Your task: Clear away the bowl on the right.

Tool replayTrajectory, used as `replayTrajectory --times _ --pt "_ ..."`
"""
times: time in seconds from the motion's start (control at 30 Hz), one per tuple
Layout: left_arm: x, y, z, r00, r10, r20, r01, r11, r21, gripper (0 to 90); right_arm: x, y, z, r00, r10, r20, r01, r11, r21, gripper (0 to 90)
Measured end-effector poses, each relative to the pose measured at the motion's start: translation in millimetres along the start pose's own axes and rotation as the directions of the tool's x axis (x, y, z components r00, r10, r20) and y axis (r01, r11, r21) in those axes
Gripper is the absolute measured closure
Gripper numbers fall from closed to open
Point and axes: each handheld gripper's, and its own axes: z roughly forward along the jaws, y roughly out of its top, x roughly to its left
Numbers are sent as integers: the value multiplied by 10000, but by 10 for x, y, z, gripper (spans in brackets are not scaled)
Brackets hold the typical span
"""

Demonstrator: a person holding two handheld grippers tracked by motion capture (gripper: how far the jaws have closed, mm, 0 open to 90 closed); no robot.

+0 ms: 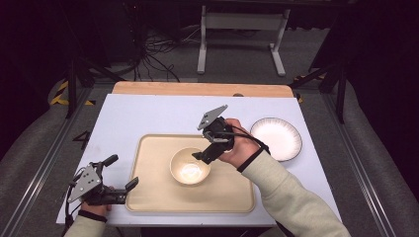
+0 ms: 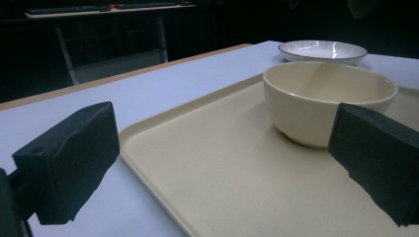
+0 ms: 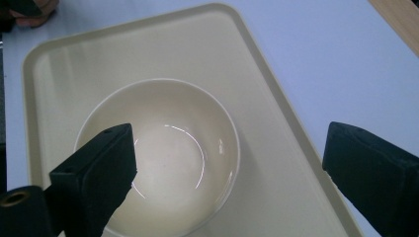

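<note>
A cream bowl [image 1: 189, 166] — empty, glossy inside — stands upright near the middle of the beige tray [image 1: 153, 197].

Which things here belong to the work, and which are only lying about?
In the work: bowl on the tray; right gripper, jaws open above the bowl.
Lying about: plate beside the tray; left gripper at the tray's corner.

1 bowl [image 1: 189, 166] (cream), 1 tray [image 1: 148, 195], 1 plate [image 1: 276, 138], 2 grippers
</note>
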Motion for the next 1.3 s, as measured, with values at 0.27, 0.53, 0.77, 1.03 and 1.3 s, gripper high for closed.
replayTrajectory --times 0.27,0.53,0.77,1.03,1.3 --pt "-1 -1 0 10000 -34 -33 34 10000 -12 2 -24 -120 -114 9996 243 116 -231 9957 -896 46" --pt "1 0 0 10000 -63 -54 63 10000 -11 2 -44 -341 -229 9970 614 469 -507 9781 -2019 44" --pt "1 0 0 10000 -70 -61 70 10000 -11 2 -58 -550 -345 9927 842 864 -587 9627 -2642 44" --pt "4 1 -1 9999 -81 -74 81 10000 24 2 -38 -859 -510 9801 1139 1627 -479 9306 -3629 33" --pt "12 1 0 9998 -186 -93 186 9998 -12 2 -39 -1116 -636 9698 1196 2126 -109 8919 -4521 32"
